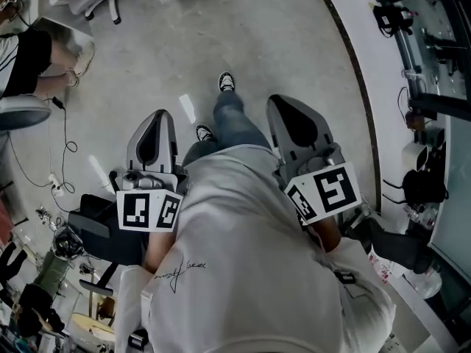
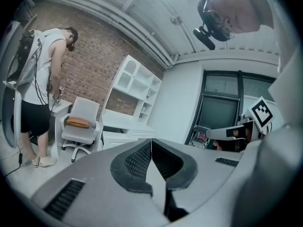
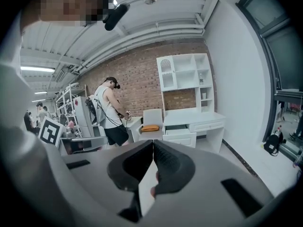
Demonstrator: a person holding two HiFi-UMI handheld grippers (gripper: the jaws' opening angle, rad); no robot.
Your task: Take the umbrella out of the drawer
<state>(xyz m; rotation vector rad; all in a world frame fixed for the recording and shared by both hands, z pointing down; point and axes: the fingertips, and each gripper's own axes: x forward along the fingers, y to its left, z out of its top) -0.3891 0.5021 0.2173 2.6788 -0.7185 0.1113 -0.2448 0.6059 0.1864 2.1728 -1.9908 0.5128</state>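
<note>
My left hand-held gripper (image 2: pixel 151 141) and right hand-held gripper (image 3: pixel 153 142) are closed and empty, free for the far white drawered counter (image 3: pixel 191 122).

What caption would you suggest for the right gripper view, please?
Right gripper, jaws shut and empty, points across the room toward a white desk, a chair and a brick wall.

desk drawer (image 3: pixel 180 127) contents too small to tell, bystander (image 1: pixel 28 61) cut off

White chair (image 3: pixel 153 117) with orange cushion (image 3: pixel 150 127) beside a standing person (image 3: pixel 110 109), brick wall (image 3: pixel 137 72) behind.
</note>
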